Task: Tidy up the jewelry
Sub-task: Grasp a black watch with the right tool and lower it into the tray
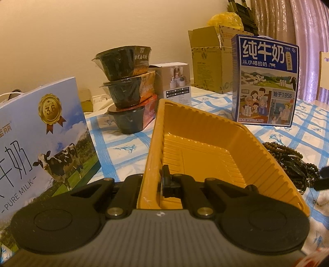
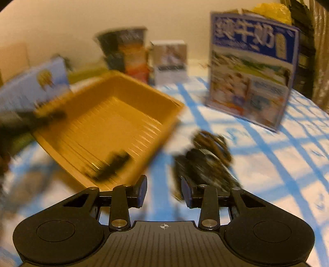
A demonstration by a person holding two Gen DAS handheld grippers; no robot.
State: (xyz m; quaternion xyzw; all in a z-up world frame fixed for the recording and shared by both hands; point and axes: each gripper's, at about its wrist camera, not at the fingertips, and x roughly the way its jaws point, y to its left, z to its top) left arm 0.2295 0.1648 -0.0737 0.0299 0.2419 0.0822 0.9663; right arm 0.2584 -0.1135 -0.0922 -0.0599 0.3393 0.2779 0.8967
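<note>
Table (image 1: 127, 152) w/ a white cloth, blue grid lines and small blue motifs, pushed up against a plain cream wall. Pinkish curtain (image 1: 308, 41) at the far right.

Yellow ribbed tray (image 1: 205, 147) sits mid-table. Left gripper (image 1: 158, 182) is clamped tight on the tray's near-left wall, one finger inside, one outside. Tray looks tipped up a bit on that side in the right view, but that pic is badly blurred.

Dark bead jewelry (image 1: 287, 158), a tangled heap of strands, lies on the cloth just right of the tray, outside it. A small dark item (image 2: 111, 166) rests on the tray floor; too smeared to say what.

Right gripper (image 2: 163, 190) hangs over the cloth near the beads, jaws parted, nothing between them.

Clutter behind: blue milk carton (image 1: 265, 82) upright, pale PURE MILK box (image 1: 41, 139) at left, stack of three wrapped bowls (image 1: 127, 88), small white box (image 1: 176, 82), open cardboard box (image 1: 209, 61) w/ a yellow bag (image 1: 224, 19) on top.
</note>
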